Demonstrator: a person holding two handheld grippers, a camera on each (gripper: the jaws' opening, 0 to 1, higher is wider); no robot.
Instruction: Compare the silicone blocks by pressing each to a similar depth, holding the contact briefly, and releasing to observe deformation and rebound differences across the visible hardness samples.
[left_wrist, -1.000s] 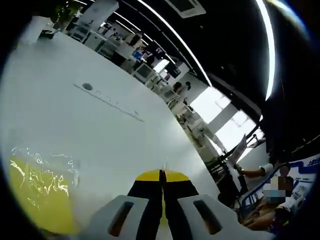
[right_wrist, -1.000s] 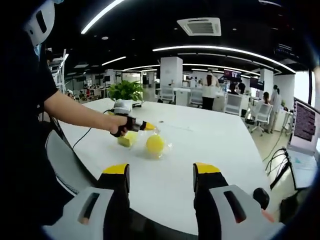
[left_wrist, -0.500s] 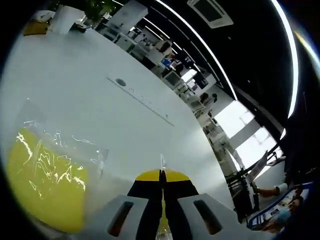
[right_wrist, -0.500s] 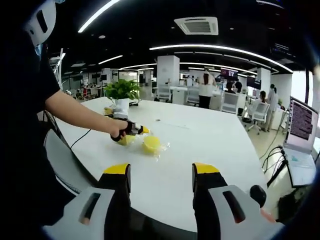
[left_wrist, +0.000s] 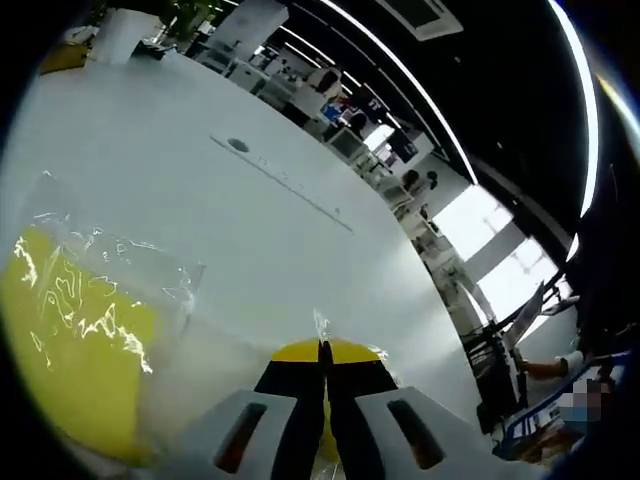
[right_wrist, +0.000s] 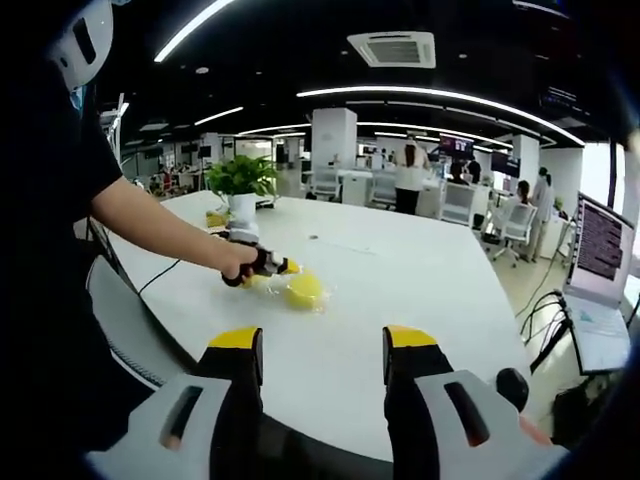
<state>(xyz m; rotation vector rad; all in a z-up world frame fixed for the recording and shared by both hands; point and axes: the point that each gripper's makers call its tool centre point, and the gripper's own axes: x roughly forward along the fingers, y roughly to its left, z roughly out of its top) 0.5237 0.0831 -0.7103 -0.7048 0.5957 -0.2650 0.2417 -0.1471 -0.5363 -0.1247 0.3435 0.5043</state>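
A yellow silicone block (right_wrist: 304, 290) in clear wrapping lies on the white table (right_wrist: 400, 290), in front of the potted plant (right_wrist: 240, 185). The left gripper (right_wrist: 285, 267), jaws pressed together with nothing visibly between them, touches the block's plant-side edge. The right gripper (right_wrist: 322, 355), jaws spread wide and empty, hangs well apart from the block on the side away from the plant.
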